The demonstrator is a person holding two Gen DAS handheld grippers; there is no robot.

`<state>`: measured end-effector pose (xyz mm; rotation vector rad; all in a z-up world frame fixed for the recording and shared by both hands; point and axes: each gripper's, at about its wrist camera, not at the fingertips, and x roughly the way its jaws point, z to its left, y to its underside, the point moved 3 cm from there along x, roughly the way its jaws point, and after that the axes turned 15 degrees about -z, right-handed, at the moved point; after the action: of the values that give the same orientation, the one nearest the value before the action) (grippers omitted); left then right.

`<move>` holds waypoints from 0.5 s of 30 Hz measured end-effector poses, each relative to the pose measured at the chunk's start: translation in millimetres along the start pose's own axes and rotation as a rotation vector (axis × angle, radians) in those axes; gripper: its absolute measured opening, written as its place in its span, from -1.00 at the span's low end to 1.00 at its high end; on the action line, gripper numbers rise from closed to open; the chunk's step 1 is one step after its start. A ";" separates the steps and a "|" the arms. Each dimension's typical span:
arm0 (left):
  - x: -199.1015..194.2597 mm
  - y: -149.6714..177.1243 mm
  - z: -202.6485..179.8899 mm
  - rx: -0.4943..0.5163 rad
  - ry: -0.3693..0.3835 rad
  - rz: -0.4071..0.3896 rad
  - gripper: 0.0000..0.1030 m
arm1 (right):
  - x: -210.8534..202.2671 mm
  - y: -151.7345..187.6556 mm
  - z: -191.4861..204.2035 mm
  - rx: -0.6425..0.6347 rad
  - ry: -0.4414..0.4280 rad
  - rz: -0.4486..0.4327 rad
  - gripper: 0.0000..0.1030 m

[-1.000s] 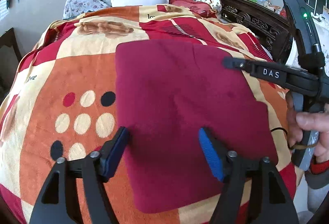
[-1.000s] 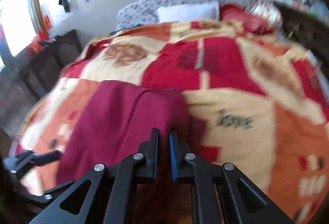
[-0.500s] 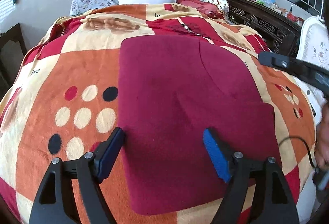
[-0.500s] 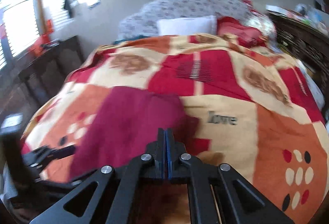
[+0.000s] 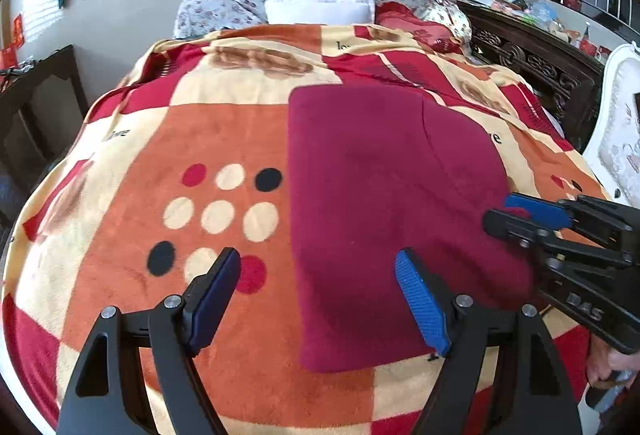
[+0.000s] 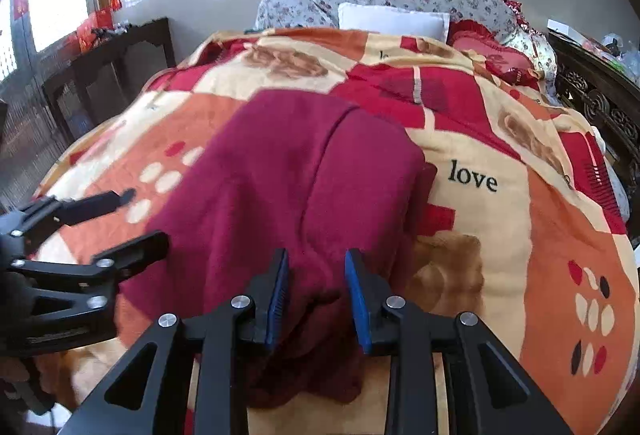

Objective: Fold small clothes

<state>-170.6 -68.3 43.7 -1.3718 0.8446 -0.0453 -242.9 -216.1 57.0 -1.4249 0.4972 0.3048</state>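
Risk of dragging the folded maroon garment [image 5: 384, 195] at the patchwork blanket's [image 5: 224, 139] centre: right gripper [image 6: 316, 289] just opening, fabric between unpressing pads at six o'clock; left gripper [image 5: 320, 299] wide open, empty.

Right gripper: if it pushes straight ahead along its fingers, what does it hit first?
Most likely the maroon garment. The right gripper is open with bunched maroon cloth lying between its fingers, on the blanket. Depth is hard to judge.
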 end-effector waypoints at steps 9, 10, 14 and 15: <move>-21.1 -13.3 -1.3 -0.016 -0.018 -0.060 0.54 | -38.9 -14.0 12.2 0.026 0.084 -0.100 0.45; -23.3 -14.4 -1.8 -0.016 -0.019 -0.069 0.54 | -40.3 -14.0 12.6 0.025 0.095 -0.102 0.46; -32.1 -18.6 -1.2 -0.019 -0.035 -0.108 0.54 | -42.1 -13.6 10.7 0.043 0.121 -0.100 0.55; -33.1 -19.6 -1.4 -0.020 -0.038 -0.110 0.54 | -42.5 -13.4 10.1 0.050 0.123 -0.100 0.57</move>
<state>-186.5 -57.9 77.1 -1.4335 0.7391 -0.0960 -271.5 -204.0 90.5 -1.4201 0.5279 0.1239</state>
